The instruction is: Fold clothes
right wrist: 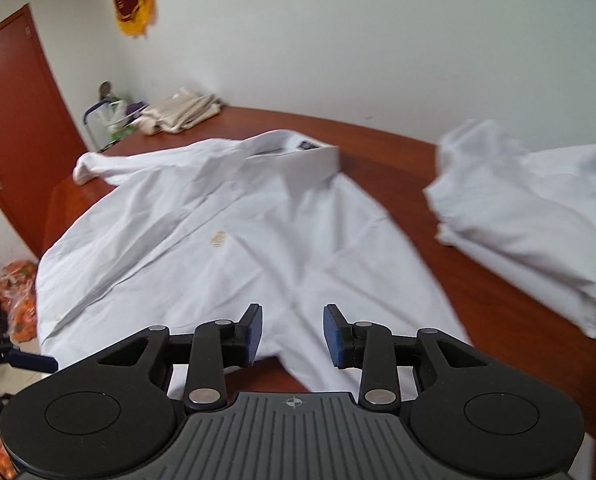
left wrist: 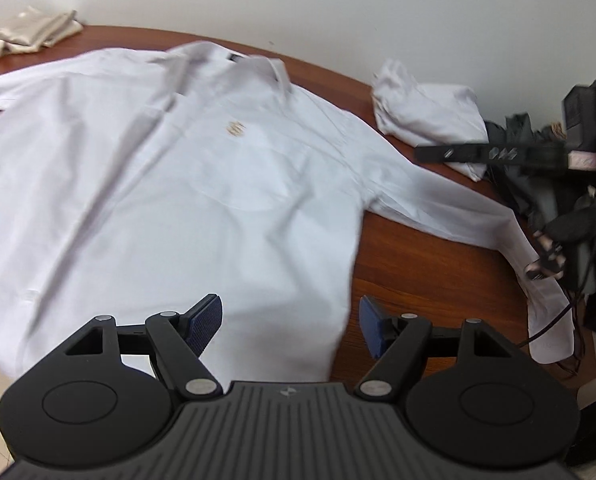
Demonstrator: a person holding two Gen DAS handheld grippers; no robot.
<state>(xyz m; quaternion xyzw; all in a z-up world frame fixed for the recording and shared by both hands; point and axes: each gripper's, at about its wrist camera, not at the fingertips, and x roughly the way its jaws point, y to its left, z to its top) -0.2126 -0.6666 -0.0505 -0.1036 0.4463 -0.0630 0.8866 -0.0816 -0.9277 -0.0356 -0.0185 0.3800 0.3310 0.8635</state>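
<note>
Wooden table (left wrist: 437, 280) bears white shirt (left wrist: 158, 168) beneath both empty, parted grippers (left wrist: 290, 326) (right wrist: 293, 334).

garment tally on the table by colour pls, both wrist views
White: 2 – spread shirt, folded white pile
Beige: 1 – folded beige garment
Total: 3

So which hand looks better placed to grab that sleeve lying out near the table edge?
Probably the right gripper: the sleeve of the white shirt lies just beyond its open jaws. The left gripper hovers over the hem.
</note>
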